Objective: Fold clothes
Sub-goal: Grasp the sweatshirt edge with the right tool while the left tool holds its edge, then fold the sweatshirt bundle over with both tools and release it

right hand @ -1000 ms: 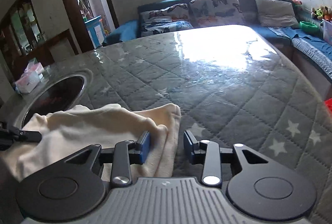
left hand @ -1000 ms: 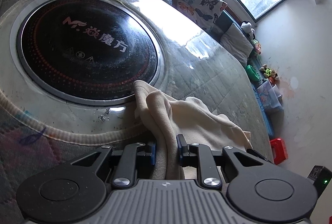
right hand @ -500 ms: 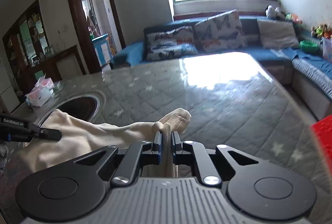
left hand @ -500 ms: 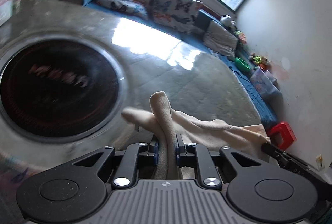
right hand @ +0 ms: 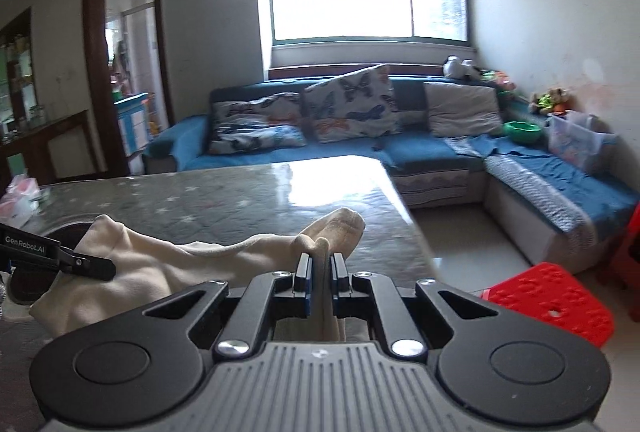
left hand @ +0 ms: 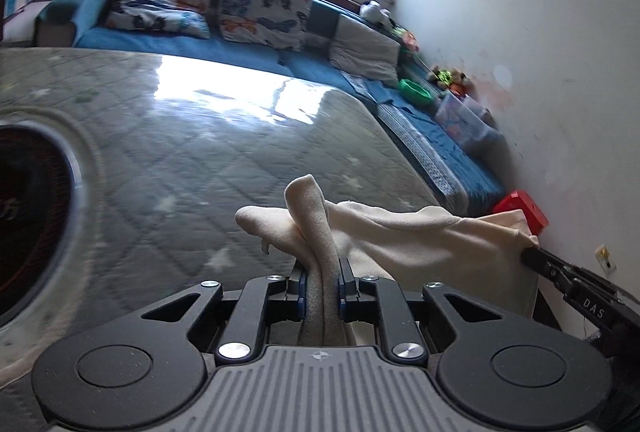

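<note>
A cream garment (left hand: 400, 232) hangs stretched between my two grippers, lifted above the grey quilted table (left hand: 208, 159). My left gripper (left hand: 322, 280) is shut on one bunched corner of it. My right gripper (right hand: 319, 268) is shut on the other corner of the garment (right hand: 192, 260). The right gripper's tip shows at the right of the left wrist view (left hand: 560, 268), pinching the cloth. The left gripper's tip shows at the left of the right wrist view (right hand: 80, 264). The garment's lower part sags out of sight behind the gripper bodies.
A round black cooktop (left hand: 28, 216) is set into the table at the left. A blue sofa (right hand: 400, 147) with butterfly cushions runs along the far wall and right wall. A red stool (right hand: 556, 304) stands on the floor at the right. A tissue pack (right hand: 16, 199) lies at the table's left.
Both grippers closed on the garment's corners and lifted it off the table. The views have tilted up and the cloth now hangs stretched between the grippers.
</note>
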`<state>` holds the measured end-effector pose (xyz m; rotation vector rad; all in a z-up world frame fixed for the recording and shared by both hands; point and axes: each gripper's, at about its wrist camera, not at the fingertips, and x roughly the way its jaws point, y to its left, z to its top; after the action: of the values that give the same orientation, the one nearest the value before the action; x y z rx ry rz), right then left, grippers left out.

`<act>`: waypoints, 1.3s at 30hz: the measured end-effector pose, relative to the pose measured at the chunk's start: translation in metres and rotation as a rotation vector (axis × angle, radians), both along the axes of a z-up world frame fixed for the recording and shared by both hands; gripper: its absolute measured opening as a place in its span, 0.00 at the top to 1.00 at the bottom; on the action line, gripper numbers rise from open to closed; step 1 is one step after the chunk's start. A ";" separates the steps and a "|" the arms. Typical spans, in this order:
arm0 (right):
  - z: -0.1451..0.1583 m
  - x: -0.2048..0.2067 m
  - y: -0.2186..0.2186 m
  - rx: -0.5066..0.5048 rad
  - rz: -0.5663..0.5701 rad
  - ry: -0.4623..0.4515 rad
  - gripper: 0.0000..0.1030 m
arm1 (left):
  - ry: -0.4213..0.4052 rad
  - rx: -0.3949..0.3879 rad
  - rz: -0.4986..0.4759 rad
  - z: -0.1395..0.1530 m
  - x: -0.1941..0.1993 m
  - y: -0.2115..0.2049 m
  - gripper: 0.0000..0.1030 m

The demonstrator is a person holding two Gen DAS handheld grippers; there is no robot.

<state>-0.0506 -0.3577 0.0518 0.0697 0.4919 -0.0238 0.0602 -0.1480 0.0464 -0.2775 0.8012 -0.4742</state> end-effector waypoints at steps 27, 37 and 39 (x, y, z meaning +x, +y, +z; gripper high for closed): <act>-0.058 0.024 -0.038 -0.027 -0.130 0.150 0.89 | 0.030 0.172 -0.067 -0.037 0.013 -0.059 0.76; -0.054 0.020 -0.014 -0.021 -0.048 0.145 0.75 | 0.006 0.226 -0.075 -0.039 0.006 -0.062 0.54; -0.054 0.018 -0.005 -0.015 -0.016 0.146 0.71 | -0.006 0.239 -0.079 -0.039 0.003 -0.063 0.50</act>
<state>-0.0322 -0.3626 -0.0025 0.0571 0.6369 -0.0482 0.0635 -0.2109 0.0074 -0.0232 0.8563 -0.4480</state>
